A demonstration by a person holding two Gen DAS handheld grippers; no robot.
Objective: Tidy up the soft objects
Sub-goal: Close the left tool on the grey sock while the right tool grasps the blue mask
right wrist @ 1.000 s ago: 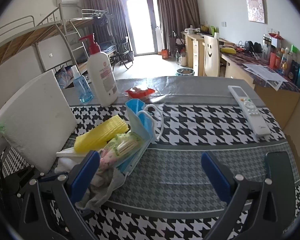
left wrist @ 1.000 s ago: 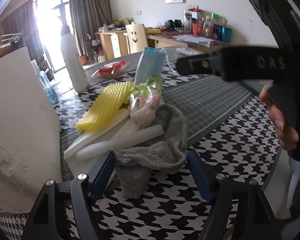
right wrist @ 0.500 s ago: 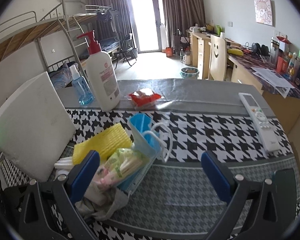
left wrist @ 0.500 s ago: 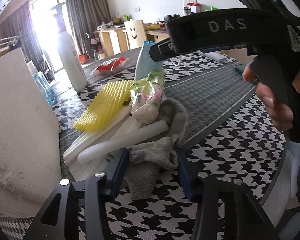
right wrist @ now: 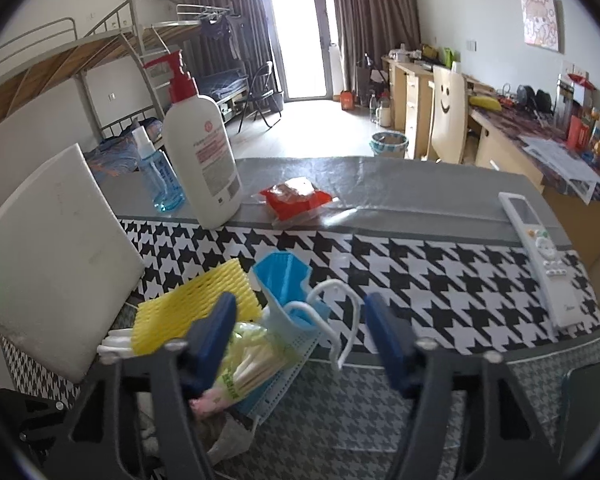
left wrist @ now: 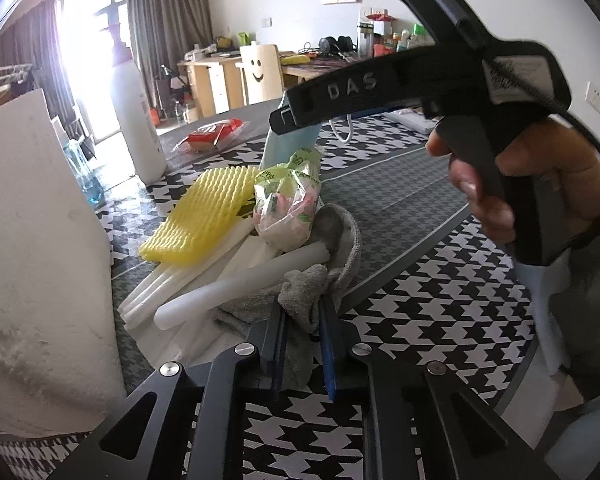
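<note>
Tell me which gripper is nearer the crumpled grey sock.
Left. The left gripper has just closed on the crumpled grey sock; the right gripper hangs above the blue face mask, closing.

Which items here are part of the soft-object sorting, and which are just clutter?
Job: grey sock, blue face mask, yellow foam net, white foam tubes, cotton swab pack.
Clutter: lotion pump bottle, blue spray bottle, remote control, red snack packet.

A grey sock (left wrist: 332, 240), yellow foam net (left wrist: 204, 212), blue mask (right wrist: 288, 292), and black-and-white houndstooth cloth (right wrist: 440, 280).
</note>
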